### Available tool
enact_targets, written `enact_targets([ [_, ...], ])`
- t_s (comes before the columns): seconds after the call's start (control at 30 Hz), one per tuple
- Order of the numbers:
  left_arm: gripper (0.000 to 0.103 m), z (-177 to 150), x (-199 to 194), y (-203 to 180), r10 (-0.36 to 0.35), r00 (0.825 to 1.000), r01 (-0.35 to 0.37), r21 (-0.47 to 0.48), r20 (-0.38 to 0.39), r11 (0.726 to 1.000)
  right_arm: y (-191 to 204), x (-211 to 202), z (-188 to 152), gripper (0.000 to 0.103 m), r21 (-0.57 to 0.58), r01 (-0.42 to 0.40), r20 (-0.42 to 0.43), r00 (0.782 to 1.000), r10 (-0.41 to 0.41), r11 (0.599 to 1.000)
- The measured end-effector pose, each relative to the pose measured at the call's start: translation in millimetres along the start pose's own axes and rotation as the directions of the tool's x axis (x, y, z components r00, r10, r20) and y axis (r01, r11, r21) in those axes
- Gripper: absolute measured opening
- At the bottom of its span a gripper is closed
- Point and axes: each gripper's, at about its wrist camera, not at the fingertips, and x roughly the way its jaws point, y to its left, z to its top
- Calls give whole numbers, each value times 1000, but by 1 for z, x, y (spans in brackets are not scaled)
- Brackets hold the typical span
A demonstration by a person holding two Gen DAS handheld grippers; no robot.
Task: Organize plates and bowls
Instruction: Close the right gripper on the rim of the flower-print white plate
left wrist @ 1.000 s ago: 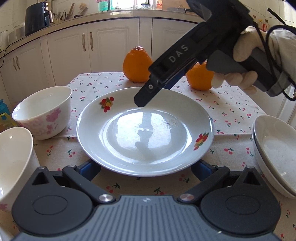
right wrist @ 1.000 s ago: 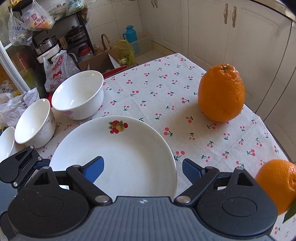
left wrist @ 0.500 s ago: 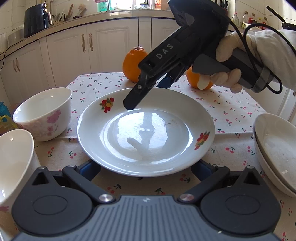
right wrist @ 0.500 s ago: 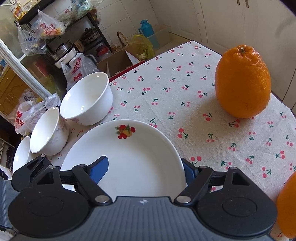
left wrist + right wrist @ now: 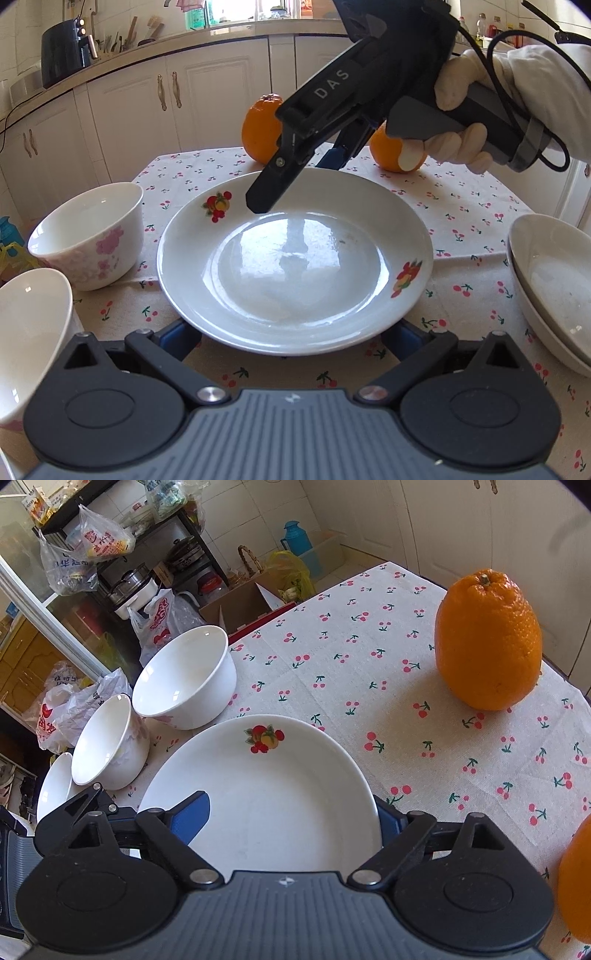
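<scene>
The right gripper [image 5: 291, 818] is opening, straddling the white fruit-printed ceramic plate's [image 5: 295, 258] far rim, not pressing. The left gripper [image 5: 291, 334] is spread wide, unclamped, at the near rim. Better to be seating pads squarely before closing.

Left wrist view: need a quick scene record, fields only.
plate: fruit-print plate, empty, centre of cherry tablecloth
left gripper: left gripper open, fingers wide at plate's near rim
right gripper: right gripper jaws opening, far rim between them, not gripped
bowls: far bowl, near bowl, left of plate
stack: stacked dishes, right
fruit: left orange, right orange, behind plate
</scene>
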Motion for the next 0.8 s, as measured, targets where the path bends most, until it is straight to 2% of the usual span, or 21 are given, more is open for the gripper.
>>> enact_targets([
  [0.4, 102, 4, -21, -5, -37, 999, 37, 23, 11, 999, 12, -18, -11, 93, 12, 24, 23, 999, -24, 1000],
  [0.8, 102, 9, -53, -21, -90, 995, 88, 71, 33, 994, 36, -57, -40, 93, 39, 75, 64, 995, -77, 996],
])
